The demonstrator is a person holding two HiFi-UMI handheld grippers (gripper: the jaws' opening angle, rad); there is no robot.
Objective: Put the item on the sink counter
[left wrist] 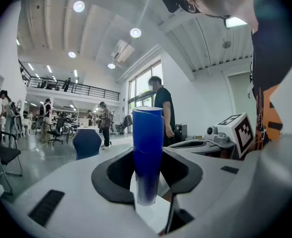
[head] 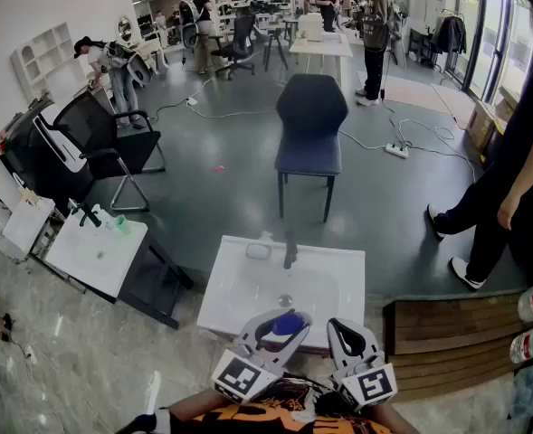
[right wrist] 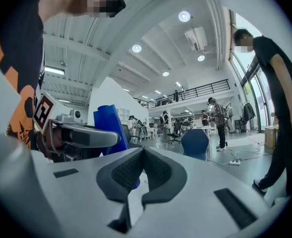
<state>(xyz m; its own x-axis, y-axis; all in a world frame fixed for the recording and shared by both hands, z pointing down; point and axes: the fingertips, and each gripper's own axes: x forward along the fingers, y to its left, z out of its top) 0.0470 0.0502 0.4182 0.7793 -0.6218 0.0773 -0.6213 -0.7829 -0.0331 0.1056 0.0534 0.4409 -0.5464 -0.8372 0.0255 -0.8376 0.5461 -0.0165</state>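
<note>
The item is a tall blue cup (left wrist: 148, 148), slim and straight-sided, with a pale rim showing at its open top and a faint seam running round it about halfway down. Its colour is deep blue, fading a little paler near the base. It stands upright, gripped near its lower end so that most of it rises clear above the jaws.

The left gripper (head: 275, 331) has hold of it. Its jaws are partly closed, one dark pad against each side of the cup, and the gripper points level. From the head view, the cup shows above the near edge of the white sink counter (head: 225, 301), carried in the gripper and not set down. The counter's basin and dark tap (head: 290, 251) lie just beyond it.

The right gripper (head: 347, 333) is held just beside the left one, also level, close to the person's orange and black shirt. Its jaws are brought together, the pads meeting at the tips with nothing between them. From its own view, the blue cup and the left gripper sit off to its left.
</note>
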